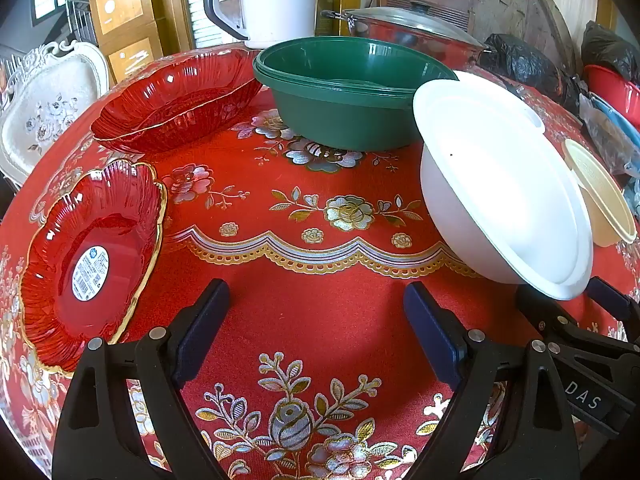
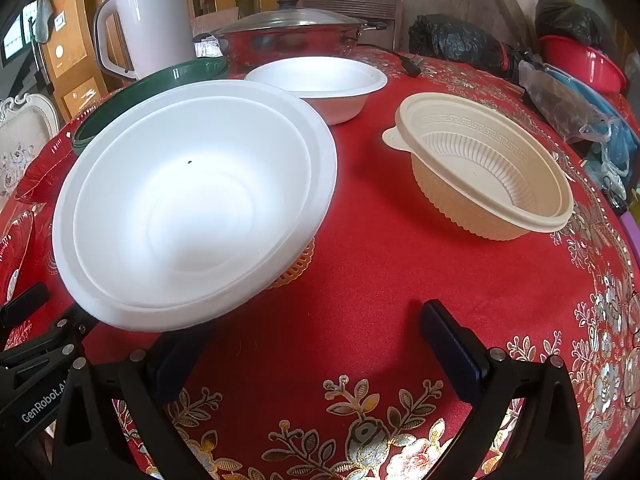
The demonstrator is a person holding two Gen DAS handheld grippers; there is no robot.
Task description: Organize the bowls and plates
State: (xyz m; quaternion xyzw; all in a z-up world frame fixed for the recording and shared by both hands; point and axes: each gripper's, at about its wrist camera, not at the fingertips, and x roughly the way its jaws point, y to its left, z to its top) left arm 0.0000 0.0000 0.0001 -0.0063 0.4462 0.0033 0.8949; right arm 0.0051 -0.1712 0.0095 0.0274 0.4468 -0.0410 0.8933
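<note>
We've got both grippers angled down over the red tablecloth point(image 1: 304, 312), left gripper point(image 1: 316, 320) and right gripper point(image 2: 320, 344) spread wide, nothing between them. White bowl point(image 2: 192, 200) sits tilted, left-center in the right view (green bowls point(image 1: 344, 92) behind, red plates point(image 1: 92, 256) far left).

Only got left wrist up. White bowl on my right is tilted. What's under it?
Observer: The right wrist view shows an orange ribbed piece poking out from beneath the white bowl, which leans over it.
Operator: Any more white bowls I'm missing?
Observer: Yes. A second white bowl stands upright farther back, just in front of the steel pot. The tilted bowl blocks it from your camera.
</note>
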